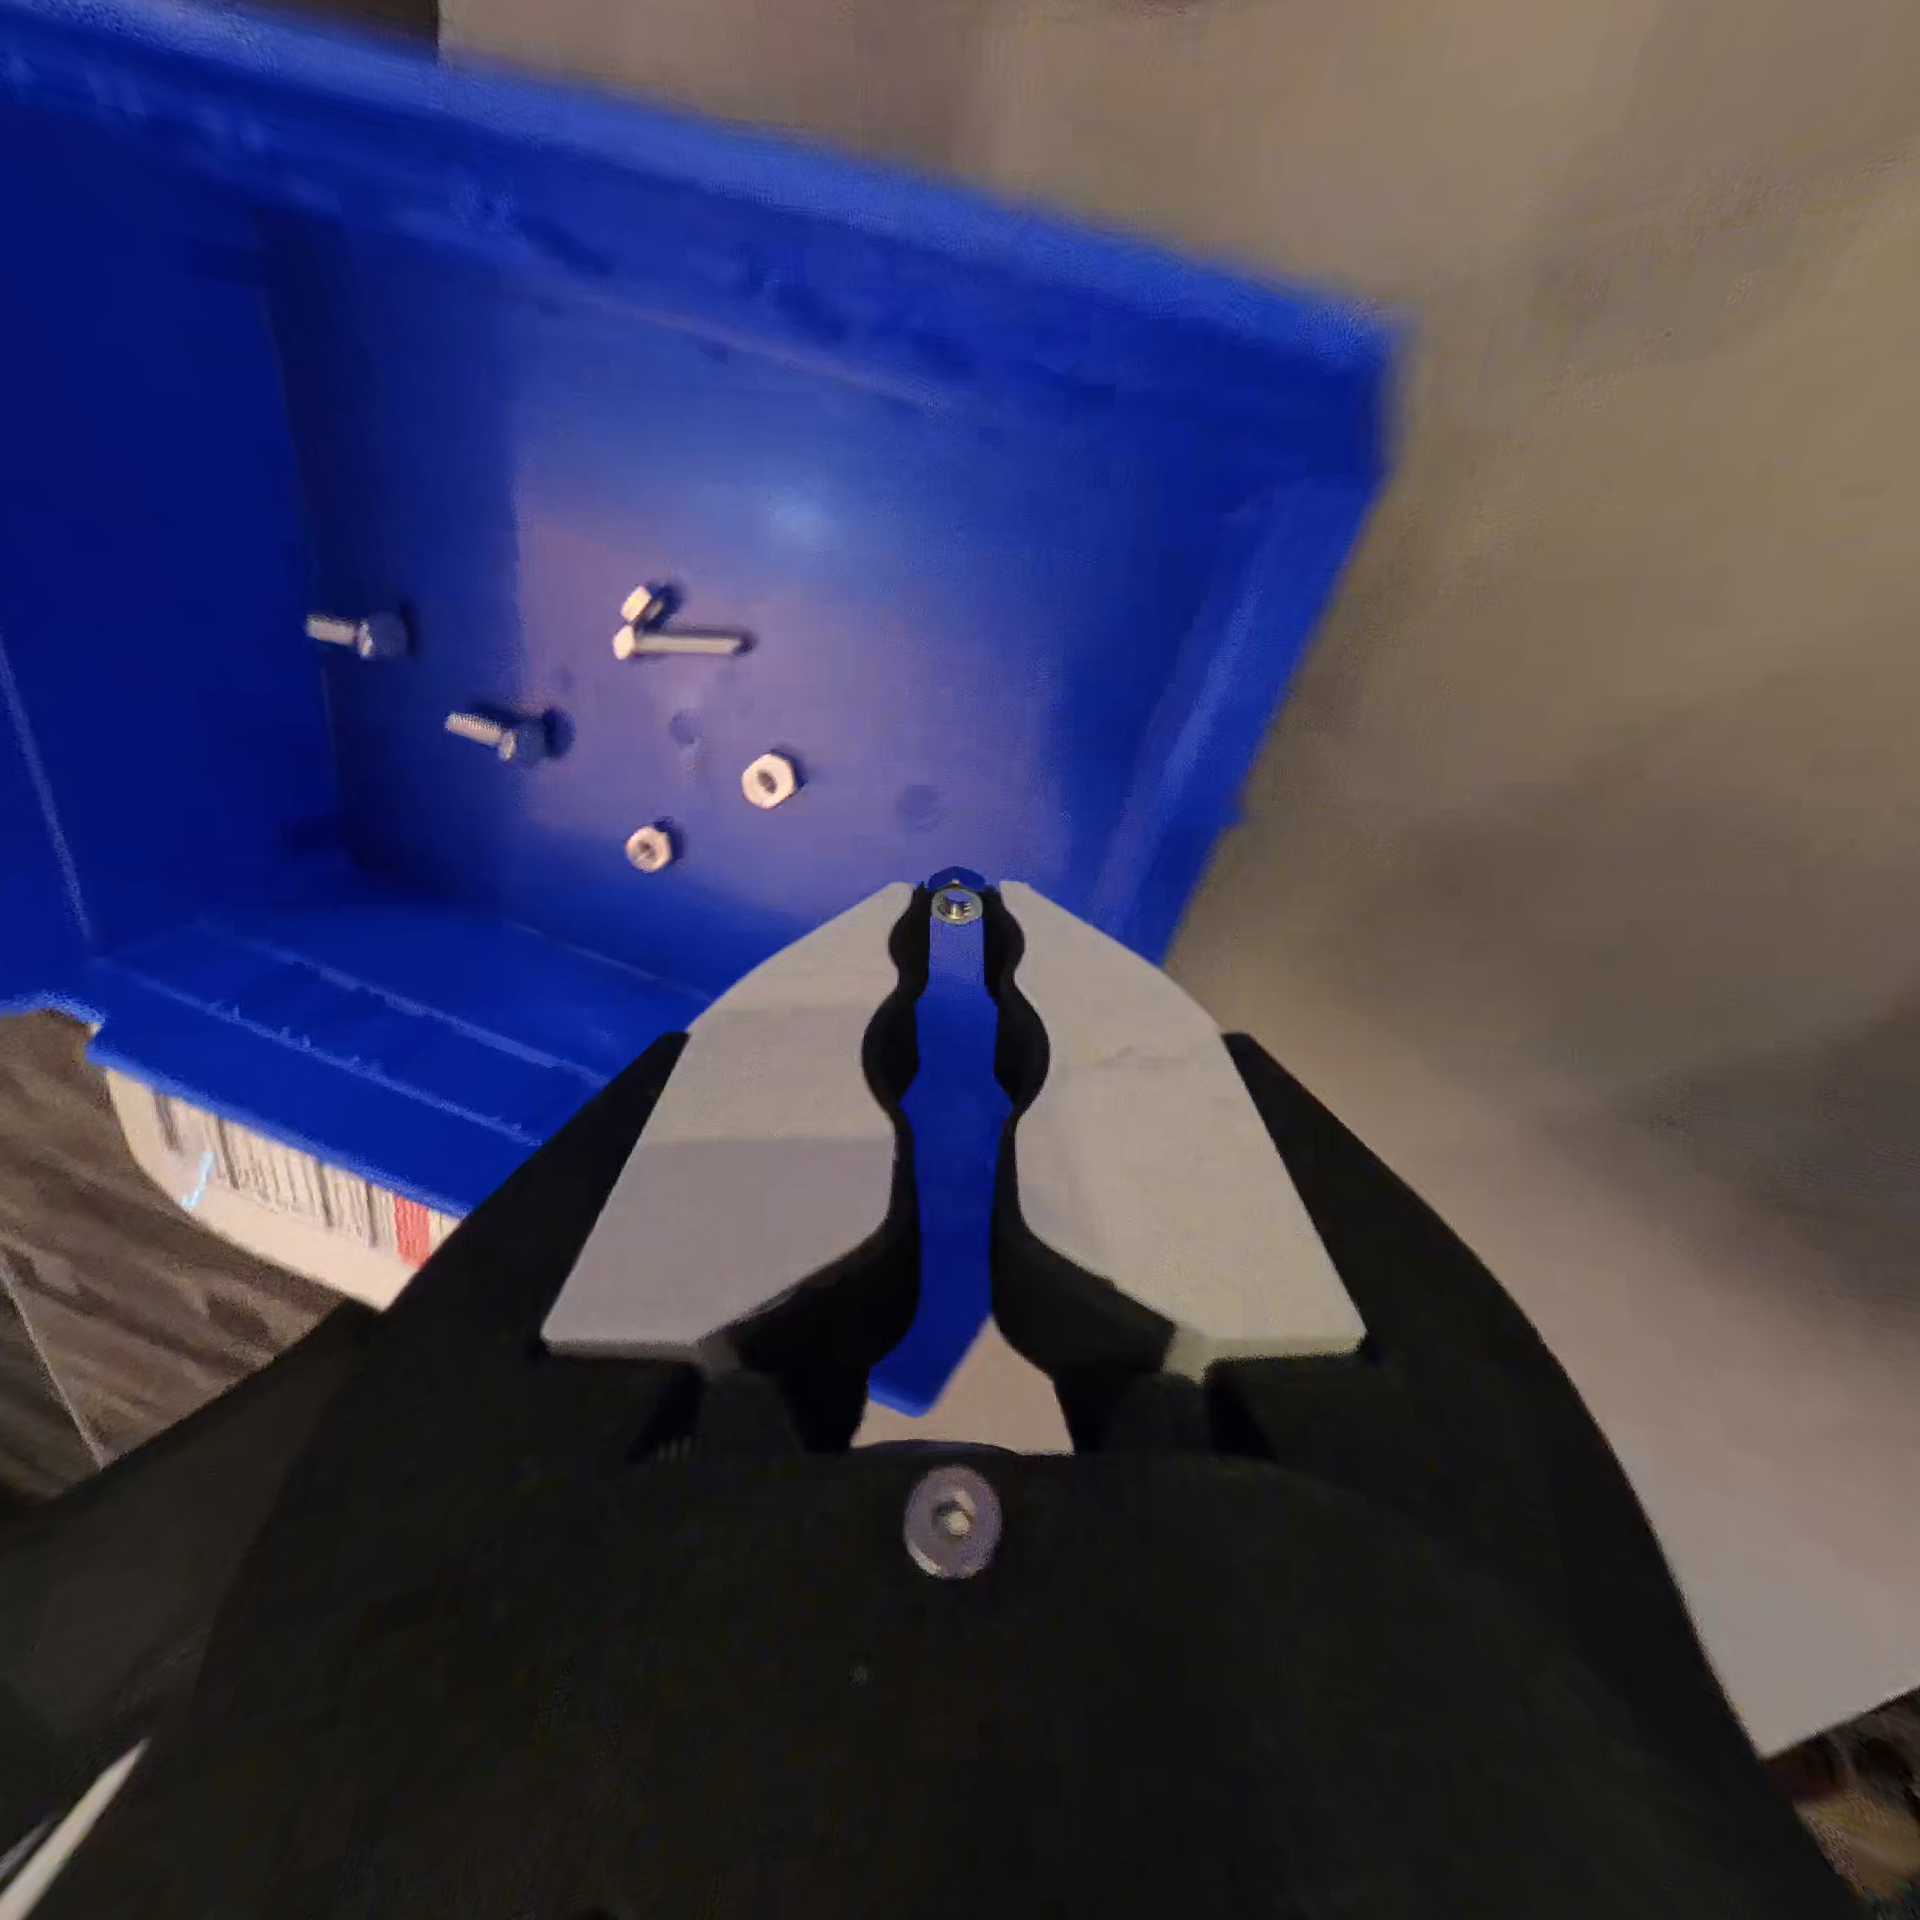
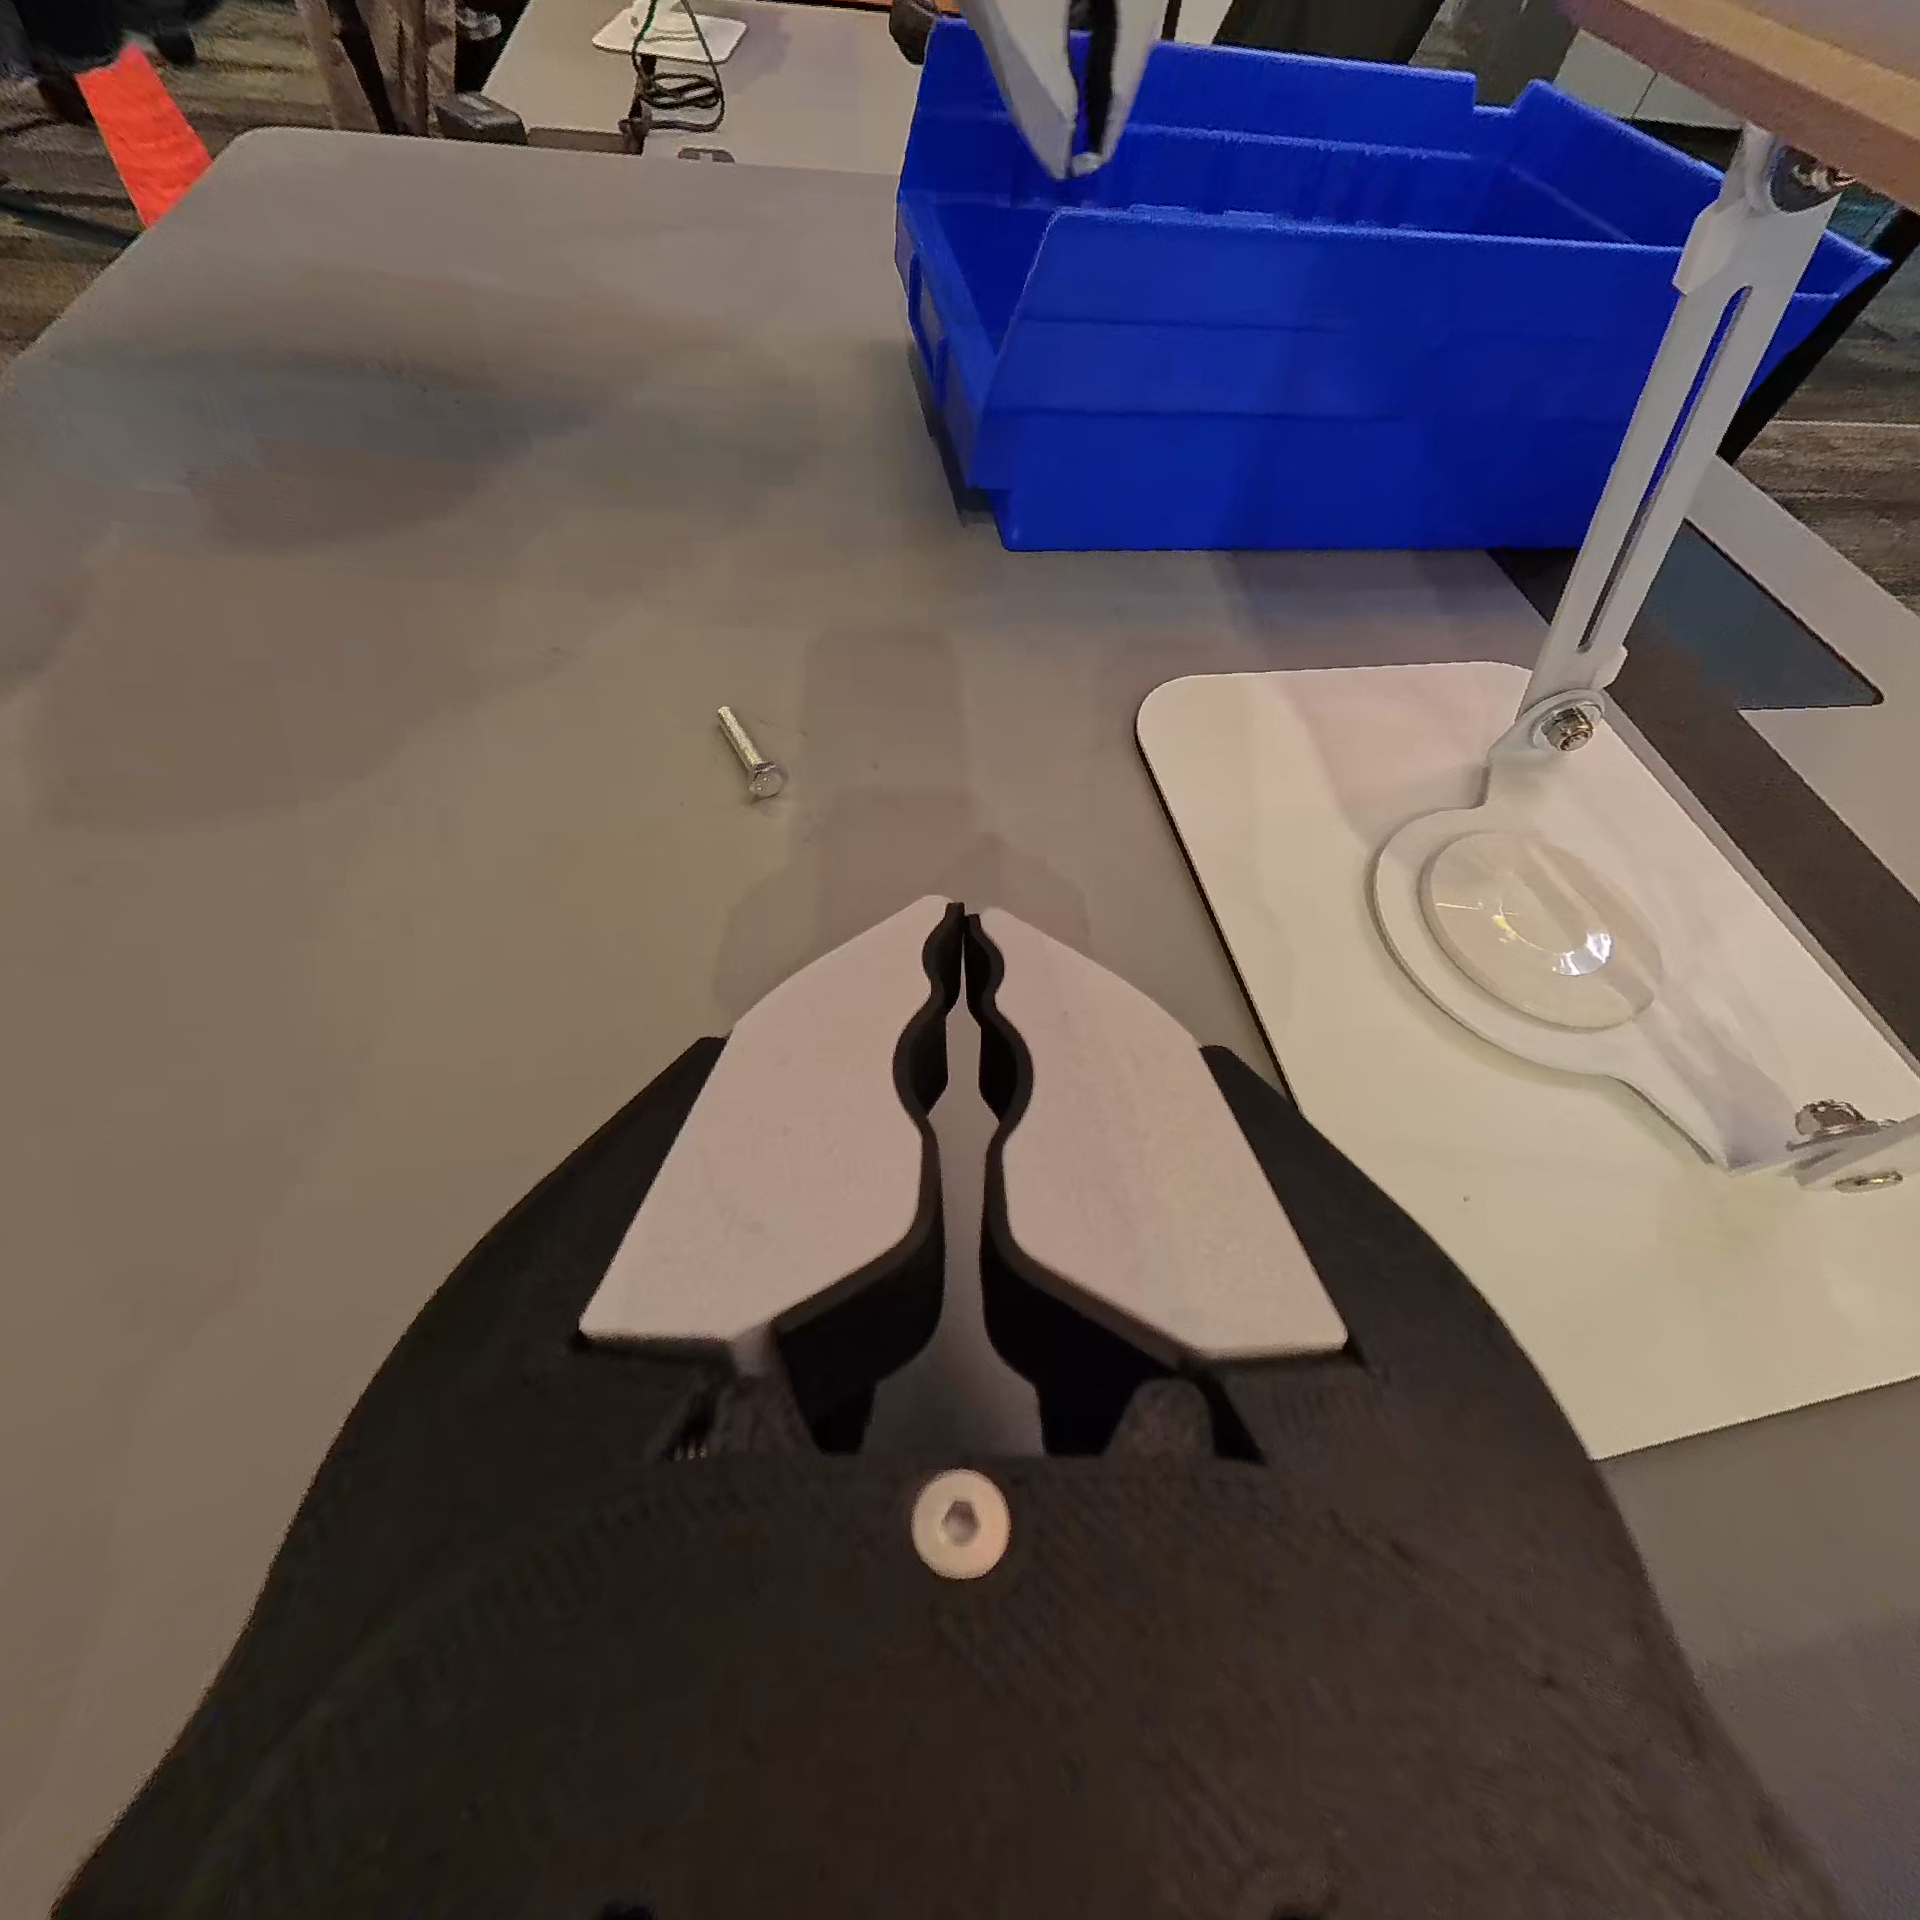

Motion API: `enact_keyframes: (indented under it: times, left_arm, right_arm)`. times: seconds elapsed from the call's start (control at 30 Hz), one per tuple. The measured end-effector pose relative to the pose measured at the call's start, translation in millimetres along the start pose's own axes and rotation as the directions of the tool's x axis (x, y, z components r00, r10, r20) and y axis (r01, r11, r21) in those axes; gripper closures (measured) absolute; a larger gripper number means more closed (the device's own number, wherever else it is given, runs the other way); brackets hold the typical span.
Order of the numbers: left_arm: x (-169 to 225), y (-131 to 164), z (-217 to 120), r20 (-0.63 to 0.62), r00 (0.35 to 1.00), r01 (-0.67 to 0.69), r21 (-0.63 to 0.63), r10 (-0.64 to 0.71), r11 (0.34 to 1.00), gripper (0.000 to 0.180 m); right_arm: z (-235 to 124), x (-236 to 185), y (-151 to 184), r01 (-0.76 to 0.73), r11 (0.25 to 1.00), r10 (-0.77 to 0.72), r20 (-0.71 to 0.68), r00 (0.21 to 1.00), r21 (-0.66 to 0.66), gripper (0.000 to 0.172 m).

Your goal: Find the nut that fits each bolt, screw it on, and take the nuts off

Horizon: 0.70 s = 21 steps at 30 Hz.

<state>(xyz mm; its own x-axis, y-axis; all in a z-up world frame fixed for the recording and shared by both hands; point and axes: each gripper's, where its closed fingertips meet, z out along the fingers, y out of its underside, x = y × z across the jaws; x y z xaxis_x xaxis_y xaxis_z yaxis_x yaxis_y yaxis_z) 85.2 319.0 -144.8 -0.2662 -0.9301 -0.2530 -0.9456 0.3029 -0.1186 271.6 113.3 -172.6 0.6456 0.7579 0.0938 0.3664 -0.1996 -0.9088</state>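
Observation:
My left gripper (image 1: 957, 906) is shut on a small silver nut (image 1: 957, 909), pinched at its fingertips above the blue bin (image 1: 1039, 343). It also shows in the right wrist view (image 2: 1084, 156), over the bin (image 2: 1299, 416), with the nut (image 2: 1087, 162) at its tips. On the bin floor lie two loose nuts (image 1: 770, 779) (image 1: 651, 847), a long bolt (image 1: 681, 644) with a nut (image 1: 644, 603) beside it, and two short bolts (image 1: 497, 730) (image 1: 353, 631). My right gripper (image 2: 962, 916) is shut with nothing between its pads, low over the grey table (image 2: 416, 623). A silver bolt (image 2: 750, 750) lies on the table ahead of it to the left.
A white base plate (image 2: 1455, 1195) with a magnifier lens (image 2: 1517, 935) on a white arm (image 2: 1662, 447) stands at the right of the table. A labelled white box (image 1: 260, 1174) sits under the bin's near edge. An orange cone (image 2: 140, 135) is beyond the table's far left. Some 30 cm of space lies between my two pairs of fingers. About 12 cm separates my left fingertips from the long bolt (image 1: 681, 644).

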Motion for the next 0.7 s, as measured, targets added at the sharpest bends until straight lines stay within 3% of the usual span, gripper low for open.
enact_keyframes:
  times: [0.17,0.4,0.5,0.7]
  left_arm:
    - [84,-53,-12,-0.027,0.988,-0.150,0.111,0.154,0.982,0.171]
    - [188,-135,17,-0.081,0.931,-0.330,0.240,0.357,0.913,0.171]
    - [208,-147,30,-0.145,0.913,-0.337,0.260,0.381,0.905,0.171]
    - [219,-144,51,-0.211,0.890,-0.359,0.225,0.405,0.906,0.171]
  right_arm:
    - [0,0,0,0.003,1.000,-0.003,0.000,1.000,-0.001,0.172]
    - [0,-1,0,0.009,1.000,-0.009,0.002,1.000,0.000,0.172]
    - [0,-2,0,0.015,1.000,-0.015,0.004,1.000,0.000,0.172]
    - [0,-4,0,0.022,1.000,-0.022,0.013,1.000,0.001,0.172]
